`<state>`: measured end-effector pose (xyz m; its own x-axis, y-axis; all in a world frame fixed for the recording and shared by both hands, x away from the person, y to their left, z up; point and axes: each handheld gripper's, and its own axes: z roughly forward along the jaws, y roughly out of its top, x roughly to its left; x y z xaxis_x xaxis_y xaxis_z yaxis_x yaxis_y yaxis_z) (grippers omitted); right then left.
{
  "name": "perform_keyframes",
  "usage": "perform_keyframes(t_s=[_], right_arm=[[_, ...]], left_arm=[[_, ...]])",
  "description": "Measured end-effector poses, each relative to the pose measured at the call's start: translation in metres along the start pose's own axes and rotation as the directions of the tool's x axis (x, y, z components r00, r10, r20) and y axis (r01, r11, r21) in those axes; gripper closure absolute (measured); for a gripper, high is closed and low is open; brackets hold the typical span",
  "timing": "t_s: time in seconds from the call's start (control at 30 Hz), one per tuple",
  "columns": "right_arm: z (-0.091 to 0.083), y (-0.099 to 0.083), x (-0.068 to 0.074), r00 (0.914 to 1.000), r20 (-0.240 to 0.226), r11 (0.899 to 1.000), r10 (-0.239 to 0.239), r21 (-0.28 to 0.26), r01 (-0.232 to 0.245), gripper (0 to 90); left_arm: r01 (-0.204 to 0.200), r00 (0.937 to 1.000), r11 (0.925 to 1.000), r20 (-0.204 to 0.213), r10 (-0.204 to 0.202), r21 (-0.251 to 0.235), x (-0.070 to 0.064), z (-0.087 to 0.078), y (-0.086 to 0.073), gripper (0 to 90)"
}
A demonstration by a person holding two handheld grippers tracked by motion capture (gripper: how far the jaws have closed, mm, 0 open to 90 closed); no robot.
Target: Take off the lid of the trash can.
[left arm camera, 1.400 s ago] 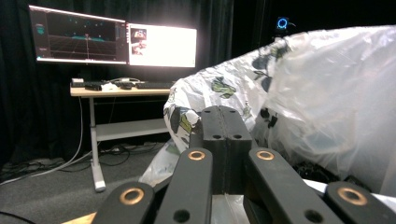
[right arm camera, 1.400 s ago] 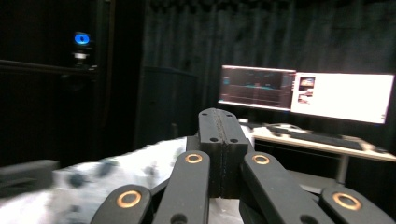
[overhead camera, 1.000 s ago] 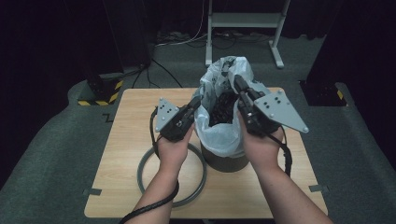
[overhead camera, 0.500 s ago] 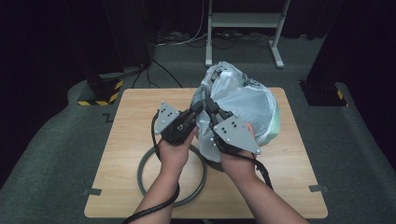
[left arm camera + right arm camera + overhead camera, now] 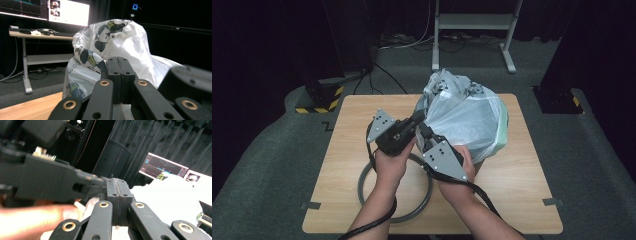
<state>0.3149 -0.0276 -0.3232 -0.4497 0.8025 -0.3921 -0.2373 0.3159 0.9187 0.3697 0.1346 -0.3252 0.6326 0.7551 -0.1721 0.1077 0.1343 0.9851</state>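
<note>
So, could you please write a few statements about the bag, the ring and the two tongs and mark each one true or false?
1. The white printed plastic bag lies on the light wooden table. True.
2. The left tongs are wide open. False: in the left gripper view their jaws are pressed together at the bag's edge.
3. The grey ring lies flat on the table, near the person's forearms. True.
4. The right tongs rest at the far right corner of the table. False: they meet the left tongs at the bag's near-left side.
5. The bag is plain black. False: it is white with dark green printed figures.
</note>
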Motion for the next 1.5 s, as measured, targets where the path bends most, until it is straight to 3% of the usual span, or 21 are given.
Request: perform_keyframes(t_s=[0.13,0.23,0.3,0.4,0.43,0.53,0.7,0.9,1.0,1.07,1.13,1.2,1.33,1.5], right_arm=[[-0.001,-0.004,0.004,0.9999,-0.001,1.0,-0.01,0.011,0.01,90.0],[0.0,-0.008,0.007,0.9998,-0.001,1.0,-0.022,0.02,0.022,90.0],[0.0,-0.009,0.008,0.9996,-0.001,0.999,-0.029,0.025,0.029,90.0],[0.0,-0.012,0.011,0.9993,-0.003,0.998,-0.038,0.04,0.038,90.0],[0.0,-0.012,0.012,0.999,-0.002,0.998,-0.045,0.041,0.045,90.0],[0.0,-0.014,0.013,0.9987,0.0,0.998,-0.05,0.049,0.05,90.0],[0.0,-0.017,0.013,0.9973,-0.003,0.996,-0.074,0.058,0.074,90.0],[-0.001,-0.019,0.014,0.995,0.005,0.993,-0.1,0.061,0.1,90.0],[-0.002,-0.019,0.013,0.9964,0.0,0.995,-0.085,0.061,0.084,90.0],[-0.005,-0.019,0.01,0.9977,0.0,0.996,-0.068,0.056,0.068,90.0],[-0.008,-0.019,0.007,0.9986,-0.002,0.997,-0.052,0.052,0.052,87.5],[-0.012,-0.019,0.004,0.9994,0.002,0.999,-0.034,0.035,0.034,84.4],[-0.021,-0.014,-0.003,1.0,0.008,1.0,-0.002,0.005,0.002,80.0],[-0.03,-0.01,-0.011,0.9995,0.014,1.0,0.027,-0.015,-0.027,75.1]], left_arm=[[0.01,0.9999,0.9998,-0.001,-0.01,-0.018,0.001,-0.006,0.006,83.9],[-0.021,0.9998,0.9995,-0.007,0.02,-0.023,-0.004,-0.008,0.013,70.1],[-0.019,0.9998,0.9996,-0.001,0.019,-0.021,-0.008,-0.007,0.017,59.5],[-0.037,0.9981,0.9987,-0.049,0.038,0.034,-0.015,-0.002,0.023,42.1],[-0.015,0.9982,0.9961,-0.057,0.02,0.086,-0.014,0.004,0.024,38.0],[0.053,0.9981,0.986,-0.04,-0.047,0.158,-0.008,0.013,0.024,30.1],[0.062,0.998,0.9735,-0.025,-0.058,0.22,-0.005,0.018,0.025,33.4],[0.08,0.9968,0.9589,-0.021,-0.078,0.272,-0.004,0.023,0.027,48.5],[0.099,0.9951,0.9577,-0.029,-0.095,0.27,-0.001,0.022,0.029,56.9],[0.09,0.996,0.9561,-0.024,-0.086,0.279,-0.001,0.022,0.028,62.1],[0.097,0.9953,0.9583,-0.022,-0.094,0.269,0.0,0.022,0.027,65.3],[0.104,0.9945,0.9582,-0.015,-0.104,0.267,0.001,0.022,0.026,64.6],[0.074,0.9973,0.9559,-0.017,-0.072,0.284,-0.003,0.026,0.024,61.1],[0.057,0.9981,0.9519,-0.038,-0.047,0.301,-0.005,0.03,0.021,66.1]])
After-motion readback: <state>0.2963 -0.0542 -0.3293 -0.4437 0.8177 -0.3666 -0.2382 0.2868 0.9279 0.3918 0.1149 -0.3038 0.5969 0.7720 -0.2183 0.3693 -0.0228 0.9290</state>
